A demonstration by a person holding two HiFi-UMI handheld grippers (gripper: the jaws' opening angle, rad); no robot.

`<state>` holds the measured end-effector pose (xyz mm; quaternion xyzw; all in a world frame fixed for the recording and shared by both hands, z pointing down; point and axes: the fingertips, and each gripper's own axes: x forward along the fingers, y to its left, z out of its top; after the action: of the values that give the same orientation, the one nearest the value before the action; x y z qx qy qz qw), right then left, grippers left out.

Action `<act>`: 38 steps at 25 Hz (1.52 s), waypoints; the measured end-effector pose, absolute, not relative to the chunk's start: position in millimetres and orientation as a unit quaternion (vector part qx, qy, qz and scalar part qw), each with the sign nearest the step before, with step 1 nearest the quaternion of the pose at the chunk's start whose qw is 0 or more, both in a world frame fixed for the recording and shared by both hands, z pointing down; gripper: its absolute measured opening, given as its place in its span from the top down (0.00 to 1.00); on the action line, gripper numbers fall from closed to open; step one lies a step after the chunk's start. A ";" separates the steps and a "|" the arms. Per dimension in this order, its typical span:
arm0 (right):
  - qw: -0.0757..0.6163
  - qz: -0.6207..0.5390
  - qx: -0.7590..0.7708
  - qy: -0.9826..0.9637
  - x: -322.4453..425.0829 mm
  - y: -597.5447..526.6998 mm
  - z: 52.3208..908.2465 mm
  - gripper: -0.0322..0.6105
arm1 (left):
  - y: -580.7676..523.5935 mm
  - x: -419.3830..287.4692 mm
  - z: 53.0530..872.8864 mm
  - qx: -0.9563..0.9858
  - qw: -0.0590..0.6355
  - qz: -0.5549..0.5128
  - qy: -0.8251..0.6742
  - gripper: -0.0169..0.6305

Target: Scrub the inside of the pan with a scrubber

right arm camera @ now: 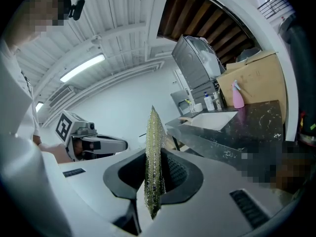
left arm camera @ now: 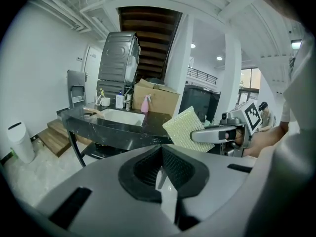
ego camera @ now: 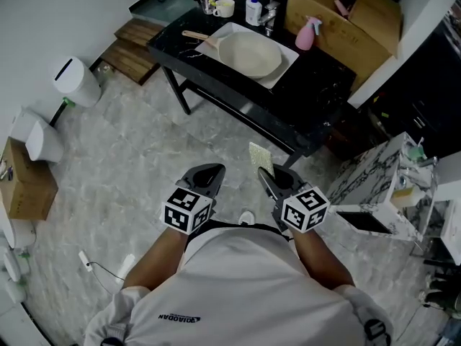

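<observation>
1. Jaws: the left gripper is clenched shut with nothing between its pads. The right gripper is clamped on the scrubber, a yellow-green pad held edge-on and standing up out of the jaws.
2. The pan, pale with a wooden handle, lies in a white tray on the black table. It is well apart from both grippers, which are held close to the person's body over the marble floor.
3. Done, as I judge it: only the preparation, since the scrubber is already in the right grip.
4. Left: all of the scrubbing. The pad has not yet met the pan. The table must be reached, and the left jaws would likely need to open to steady the handle. Whether the pan's inside is dirty or wet cannot be told from this far off.
</observation>
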<state>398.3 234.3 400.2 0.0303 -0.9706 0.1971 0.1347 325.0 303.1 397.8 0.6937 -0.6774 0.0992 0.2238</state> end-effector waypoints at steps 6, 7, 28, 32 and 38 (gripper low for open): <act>0.140 0.200 0.022 -0.970 386.3 212.6 401.5 0.83 | 281.0 303.3 394.4 0.685 0.227 0.104 -0.684 0.95; 0.142 0.200 0.024 -0.969 383.1 207.8 404.3 0.83 | 277.5 298.2 395.3 0.684 0.227 0.103 -0.685 0.95; 0.162 0.195 0.106 -0.962 225.9 107.0 412.8 0.83 | 167.8 116.8 401.6 0.727 0.224 0.097 -0.642 0.95; 0.161 0.199 0.132 -0.958 182.2 93.6 409.5 0.83 | 151.3 68.0 402.1 0.742 0.221 0.109 -0.623 0.95; 0.154 0.201 0.165 -0.953 121.1 79.2 408.6 0.83 | 125.7 2.8 402.1 0.764 0.213 0.117 -0.598 0.95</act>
<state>121.1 79.2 408.6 0.1648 -0.9532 0.2012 0.1543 2.8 125.7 402.1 0.7639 -0.5979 0.1169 0.2130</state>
